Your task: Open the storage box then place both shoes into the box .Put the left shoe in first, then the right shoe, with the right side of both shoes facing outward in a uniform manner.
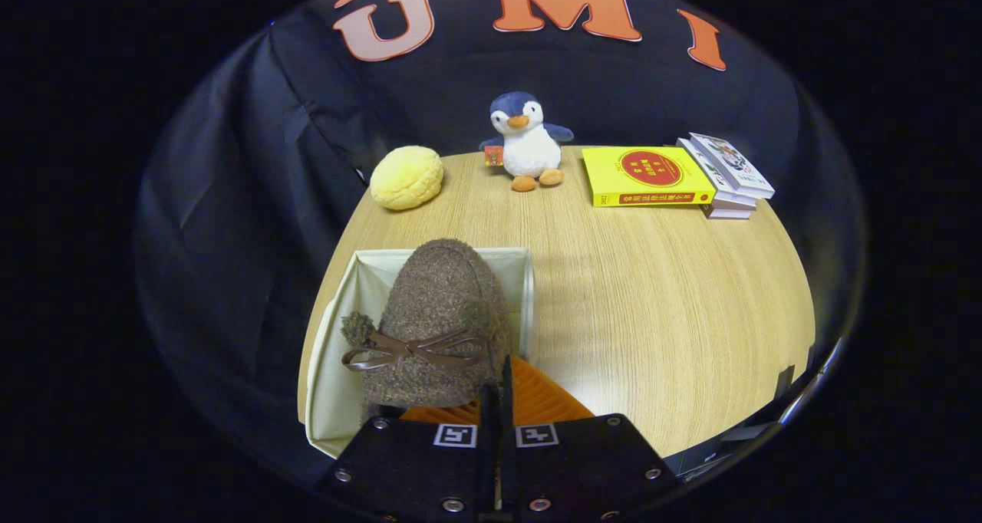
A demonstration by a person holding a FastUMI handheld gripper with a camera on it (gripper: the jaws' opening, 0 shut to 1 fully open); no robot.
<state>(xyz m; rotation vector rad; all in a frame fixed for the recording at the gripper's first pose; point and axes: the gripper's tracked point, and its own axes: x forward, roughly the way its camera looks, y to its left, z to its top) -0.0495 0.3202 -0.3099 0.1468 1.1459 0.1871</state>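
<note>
Shoe point(441, 316) first: it is a brown, fuzzy slipper-style thing with a thin bow across the top and a small pompom at the end of the lace, and you are carrying it toe-forward, just ahead of the gripper point(497, 400). The fingers look drawn nearly together, pinching what seems to be the shoe's rear edge; the actual contact is hidden behind the fingers, so I judge you have it held rather than see it plainly.

The shoe hangs over the open storage box point(337, 400), a pale fabric-lined bin at the near left part of the wooden table point(675, 316). Whether the sole already touches the box floor cannot be told. Which shoe of the pair this is cannot be told either.

Expect it to feel light and soft. The fleece will give under pressure and the upper will likely fold if you squeeze the toe, so the stiffer heel rim or the sole edge is your best hold. The nap is not slippery, but the bow and pompom can snag on the box wall, which itself looks floppy.

As for writing: the yellow book point(644, 176) beyond carries a red round emblem and characters too small to read. The stacked books point(729, 174) beside it show nothing legible. The plush penguin point(525, 143) has a small red tag, unreadable. The yellow bun-shaped cushion point(406, 176) bears no mark.
</note>
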